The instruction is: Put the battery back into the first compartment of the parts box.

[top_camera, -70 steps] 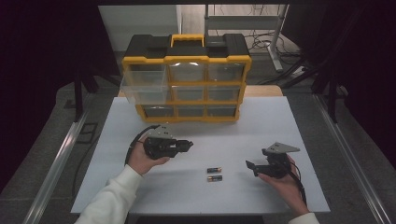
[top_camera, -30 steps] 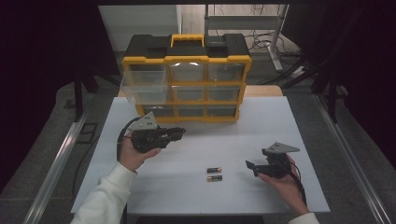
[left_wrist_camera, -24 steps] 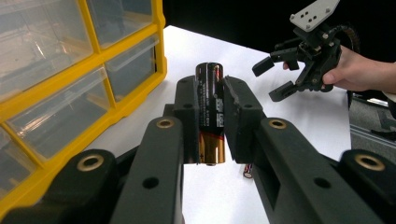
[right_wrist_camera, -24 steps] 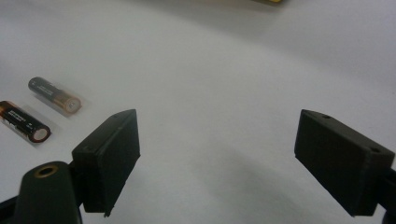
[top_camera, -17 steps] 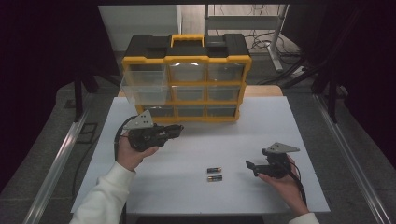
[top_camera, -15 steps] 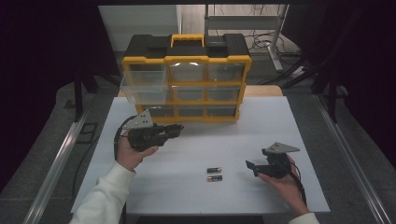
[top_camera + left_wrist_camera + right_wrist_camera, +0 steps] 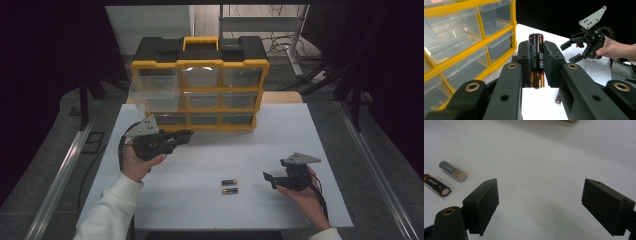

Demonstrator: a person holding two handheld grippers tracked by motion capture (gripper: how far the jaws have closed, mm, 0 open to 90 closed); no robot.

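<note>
Pinching a battery (image 7: 536, 60) upright in our left tongs (image 7: 536, 63), just beside the yellow drawer cabinet (image 7: 200, 80), we rest our right tongs (image 7: 539, 205) wide open and empty on the bench (image 7: 210, 155), two more batteries (image 7: 230, 186) lying near them.

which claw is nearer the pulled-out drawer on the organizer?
Left. The left claw, shut on a battery, sits just below the open drawer at the organizer's left side. The right claw rests open, far off, near the table's right front.
</note>
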